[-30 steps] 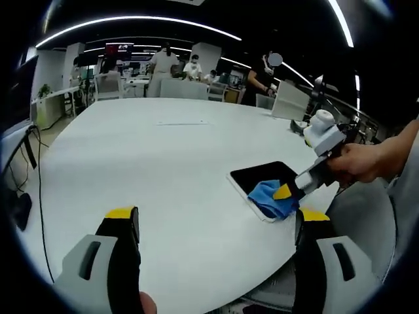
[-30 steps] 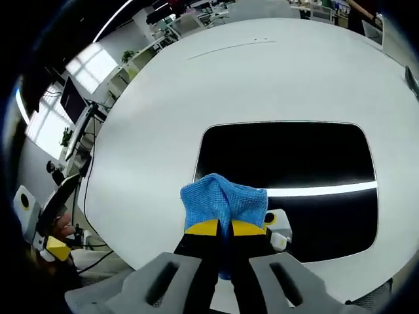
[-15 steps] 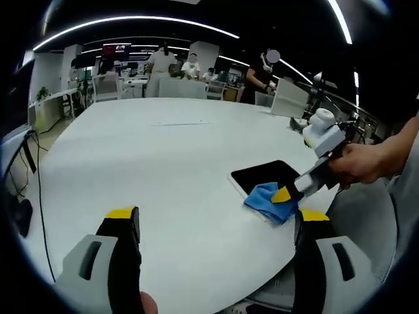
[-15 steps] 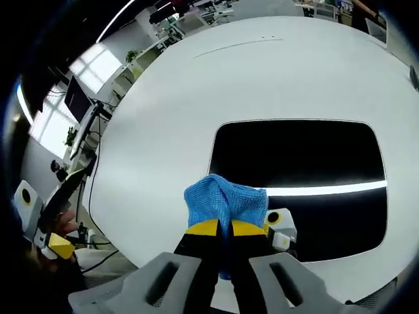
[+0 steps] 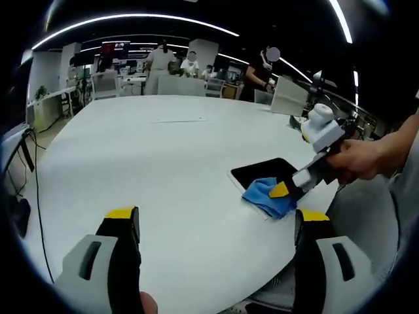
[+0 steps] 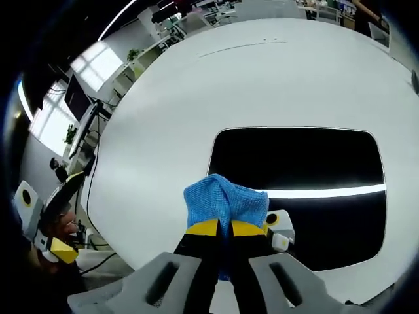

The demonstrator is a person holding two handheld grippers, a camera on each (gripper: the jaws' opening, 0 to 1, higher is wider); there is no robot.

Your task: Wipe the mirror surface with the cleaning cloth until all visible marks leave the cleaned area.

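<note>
Sliding slightly along the mirror's (image 6: pixel 294 170) near corner, the right gripper (image 6: pixel 219 228), clamped on the cloth (image 6: pixel 224 203), continued wiping; the left gripper's (image 5: pixel 216 219) jaws stayed apart.

Open office — round white table (image 5: pixel 163 163), curved ceiling light strips (image 5: pixel 131 19), distant desks (image 5: pixel 131 82).

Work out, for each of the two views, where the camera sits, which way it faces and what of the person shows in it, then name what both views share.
Left gripper view: rides the left gripper, jaws wide apart, held low over the white table, looking across it toward the mirror; the person's hand shows.
Right gripper view: rides the right gripper, looking steeply down at the mirror; a hand shows at the left edge.
Shared: the table, the mirror, the blue cleaning cloth and the right gripper clamped on it.
</note>
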